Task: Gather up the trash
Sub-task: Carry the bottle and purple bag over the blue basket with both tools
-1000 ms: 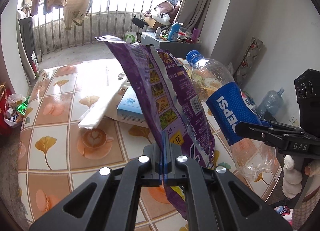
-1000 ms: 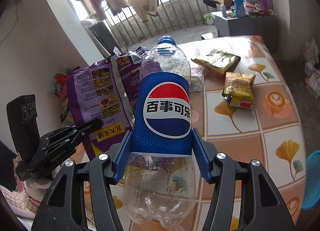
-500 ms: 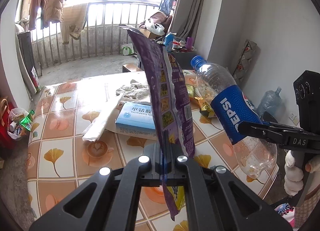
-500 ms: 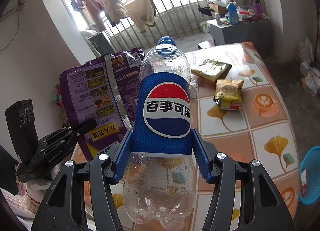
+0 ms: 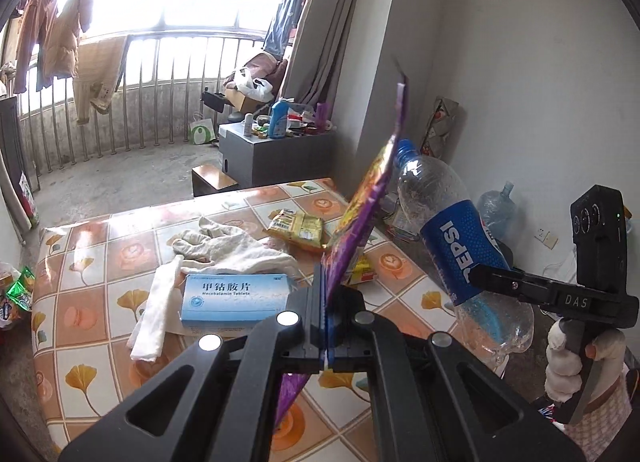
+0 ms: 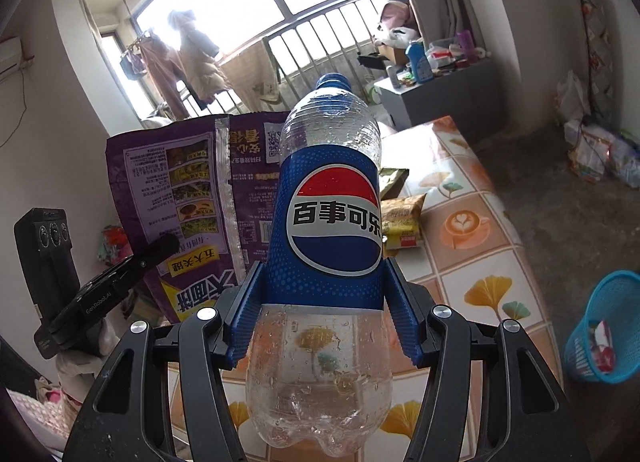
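My left gripper [image 5: 325, 302] is shut on a purple snack bag [image 5: 368, 197], held edge-on above the table; the bag also shows in the right wrist view [image 6: 192, 197]. My right gripper [image 6: 324, 302] is shut on an empty Pepsi bottle [image 6: 332, 221], held upright in the air; the bottle shows to the right in the left wrist view [image 5: 456, 246]. Yellow snack wrappers [image 5: 298, 227] [image 6: 402, 217] lie on the tiled table [image 5: 92, 282]. A blue basket [image 6: 604, 326] with some trash stands on the floor at the right.
A blue medicine box [image 5: 236, 298] and white gloves and cloth [image 5: 224, 250] lie on the table. A grey cabinet [image 5: 276, 153] with bottles stands beyond it. Bags lie on the floor by the wall [image 6: 596, 149]. A water jug [image 5: 496, 209] stands by the right wall.
Both grippers have risen and pulled back from the table with their loads. The purple bag has turned edge-on in the left view. The blue basket has come fuller into the right view.
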`<state>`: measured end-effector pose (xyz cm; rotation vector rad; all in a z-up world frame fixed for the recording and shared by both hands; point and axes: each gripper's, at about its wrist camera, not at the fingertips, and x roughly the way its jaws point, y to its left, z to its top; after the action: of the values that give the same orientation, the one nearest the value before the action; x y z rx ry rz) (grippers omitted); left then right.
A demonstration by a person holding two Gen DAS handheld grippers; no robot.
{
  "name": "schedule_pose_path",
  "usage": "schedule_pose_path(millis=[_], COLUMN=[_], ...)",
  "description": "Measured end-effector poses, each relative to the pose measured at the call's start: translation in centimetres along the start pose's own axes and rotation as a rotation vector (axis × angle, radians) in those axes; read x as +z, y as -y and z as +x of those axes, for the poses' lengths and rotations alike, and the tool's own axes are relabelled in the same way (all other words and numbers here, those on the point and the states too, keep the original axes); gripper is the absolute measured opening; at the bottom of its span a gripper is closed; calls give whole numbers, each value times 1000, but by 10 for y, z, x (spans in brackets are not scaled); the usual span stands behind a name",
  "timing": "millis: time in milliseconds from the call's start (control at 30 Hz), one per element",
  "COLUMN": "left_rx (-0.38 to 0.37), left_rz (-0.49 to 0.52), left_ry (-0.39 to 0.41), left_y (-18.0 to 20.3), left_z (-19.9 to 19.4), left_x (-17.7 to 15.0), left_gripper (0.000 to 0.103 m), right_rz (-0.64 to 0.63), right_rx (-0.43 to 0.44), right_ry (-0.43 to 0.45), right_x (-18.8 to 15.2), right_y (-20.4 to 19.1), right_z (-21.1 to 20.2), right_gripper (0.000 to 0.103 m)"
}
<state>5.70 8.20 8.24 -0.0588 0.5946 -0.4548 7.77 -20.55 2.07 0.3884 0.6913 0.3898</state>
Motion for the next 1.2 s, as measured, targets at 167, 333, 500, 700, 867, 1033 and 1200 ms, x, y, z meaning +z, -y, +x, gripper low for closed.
schedule_pose_path(millis=[167,333,500,700,867,1033,1200], left_rx=[-83,-136,-177,-225,-260,-289,-333], left_rz=[24,45,75,124,158,184,193], left_ry=[-5,-20,-34,-57,-79,-109,-152], left_y=[13,31,55,88,113,135,160], left_z=[11,27,44,72,95,118,148], left_x=[21,35,43,51,56,57,61], left_gripper=[0,0,0,0,0,0,0], right_rz=[69,124,169,223,259,304,355], right_rx=[-20,-30,-44,-58,-71,-87,-141], right_ry=[62,108,138,166,184,196,240], right_x=[-1,-3,-8,-16,-21,-27,-29], right_y=[19,37,52,67,78,90,112], right_z=[-19,-34,-46,-60,-71,-78,-99], right_gripper=[55,55,55,55,55,55,55])
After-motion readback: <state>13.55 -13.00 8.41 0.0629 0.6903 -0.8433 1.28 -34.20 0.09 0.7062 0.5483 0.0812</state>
